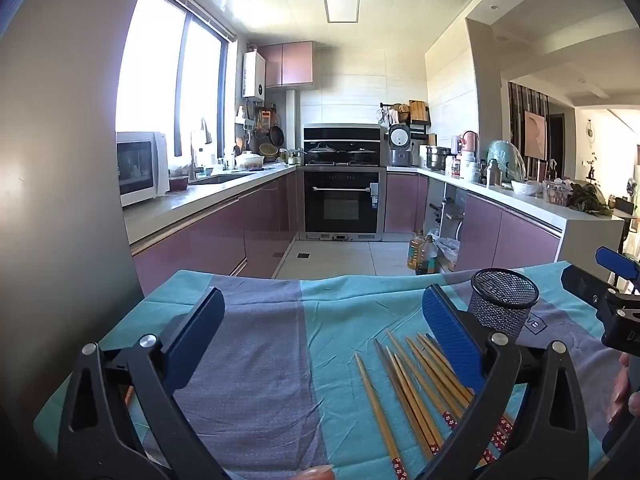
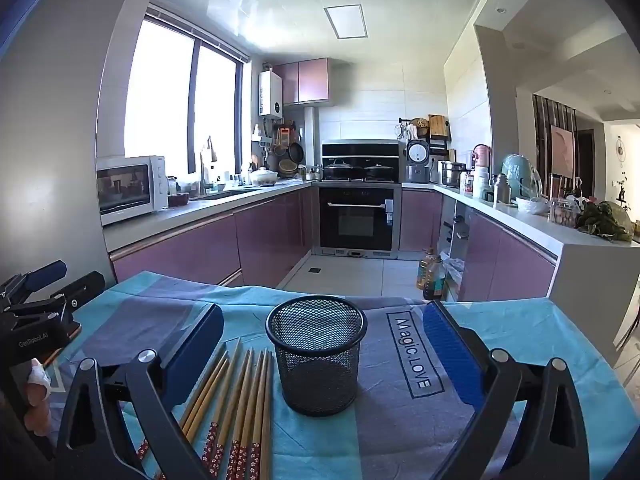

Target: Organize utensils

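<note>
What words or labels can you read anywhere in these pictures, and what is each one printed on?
"Magic.LOVE": boxed print on the tablecloth, right of the mesh cup.
"GenRobot.AI": on the body of the left gripper, seen from the right wrist view.
"VE": end of the same cloth print, left wrist view; the rest is hidden behind the cup.
"DA": cut-off lettering on the right gripper.
Appliance labels on the oven and water heater: too small to read.

Black mesh cup (image 2: 316,354), tan chopsticks (image 2: 244,396), teal-grey cloth (image 2: 520,336).
</note>
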`<state>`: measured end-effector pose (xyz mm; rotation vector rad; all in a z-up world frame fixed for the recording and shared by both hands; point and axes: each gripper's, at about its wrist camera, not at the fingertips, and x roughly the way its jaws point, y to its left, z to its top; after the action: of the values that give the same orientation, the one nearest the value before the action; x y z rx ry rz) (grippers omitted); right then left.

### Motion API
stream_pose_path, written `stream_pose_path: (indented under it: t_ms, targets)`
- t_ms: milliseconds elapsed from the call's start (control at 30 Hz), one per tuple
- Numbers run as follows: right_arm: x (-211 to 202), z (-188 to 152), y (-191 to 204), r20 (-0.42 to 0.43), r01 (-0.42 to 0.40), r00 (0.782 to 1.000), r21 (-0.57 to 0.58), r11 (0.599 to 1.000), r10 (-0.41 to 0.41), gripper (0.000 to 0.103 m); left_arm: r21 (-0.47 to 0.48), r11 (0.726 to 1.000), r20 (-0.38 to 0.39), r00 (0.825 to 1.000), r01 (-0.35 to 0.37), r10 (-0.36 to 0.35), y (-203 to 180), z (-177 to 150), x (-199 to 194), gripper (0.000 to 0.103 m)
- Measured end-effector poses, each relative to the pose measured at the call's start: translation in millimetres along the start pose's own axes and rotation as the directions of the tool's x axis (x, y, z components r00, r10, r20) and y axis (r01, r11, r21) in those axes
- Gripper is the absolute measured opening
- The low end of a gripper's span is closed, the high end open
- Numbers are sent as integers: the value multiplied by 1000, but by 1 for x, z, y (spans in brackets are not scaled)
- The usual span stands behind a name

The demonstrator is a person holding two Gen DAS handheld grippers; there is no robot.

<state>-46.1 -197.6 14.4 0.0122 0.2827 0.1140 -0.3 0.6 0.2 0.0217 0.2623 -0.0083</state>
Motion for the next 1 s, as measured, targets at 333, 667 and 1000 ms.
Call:
stream_pose_path:
  t_ms: [333, 667, 1000]
  targets:
    - [1, 3, 1, 11, 6, 1000, -6, 1000, -6, 97, 14, 1000, 16, 1000, 6, -6, -6, 4, -6, 98]
    - [-3, 3, 4, 28, 10, 1000, -3, 1000, -10, 97, 12, 1000, 41, 999, 24, -25, -3, 0, -10, 98]
    - [-4, 0, 2, 27, 8, 1000, 4, 1000, -9, 97, 14, 999, 51, 998, 37, -38, -6, -2, -11, 98]
